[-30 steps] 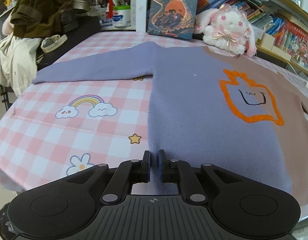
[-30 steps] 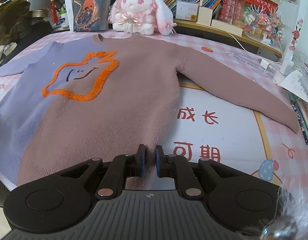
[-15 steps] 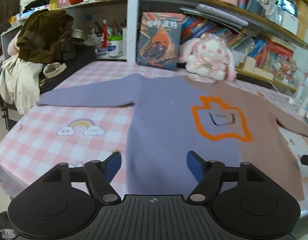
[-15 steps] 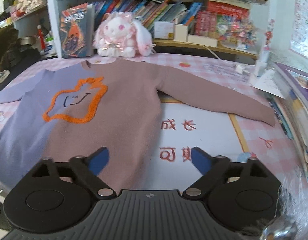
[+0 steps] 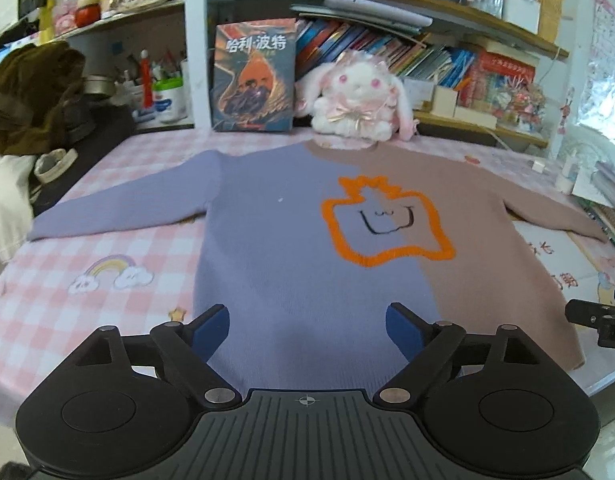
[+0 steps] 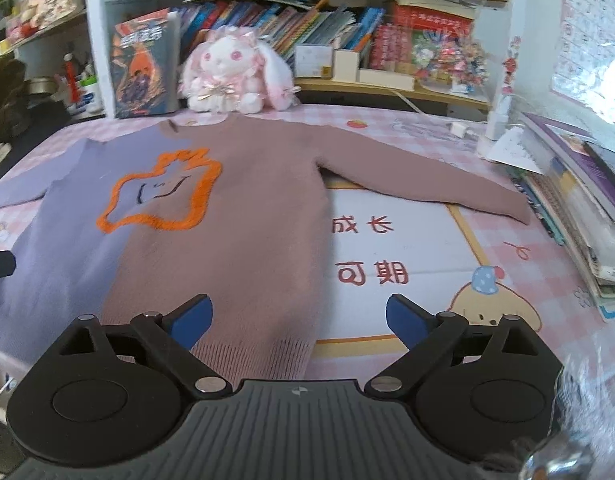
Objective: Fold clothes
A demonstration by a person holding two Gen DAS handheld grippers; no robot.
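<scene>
A: Where is the sweater [image 5: 291, 248] lying?

B: Flat and face up on the pink checked tablecloth [image 5: 107, 248], neckline toward the shelves, both sleeves spread out sideways. Its left half is lavender, its right half dusty brown, with an orange outlined figure [image 5: 387, 224] across the seam.

A: And the left gripper [image 5: 307, 322]?

B: Its jaws are opening, already wide apart, with 2 blue pads [image 5: 211, 326] hanging above the lavender hem. The cloth shows between them, but the pads press on nothing.

A: The right gripper [image 6: 299, 316]?

B: Likewise opening and spread wide. 1 pad sits over the brown ribbed hem, the other over the printed mat [image 6: 387, 248] with red characters, just beside the sweater's edge. Nothing is pinched.

A: What stands behind?

B: A white plush rabbit [image 5: 357, 100] with pink ears sits just beyond the collar, and a book [image 5: 253, 76] stands upright beside it. A stack of books [image 6: 587, 200] lies at the table's right edge, near the brown cuff.
</scene>
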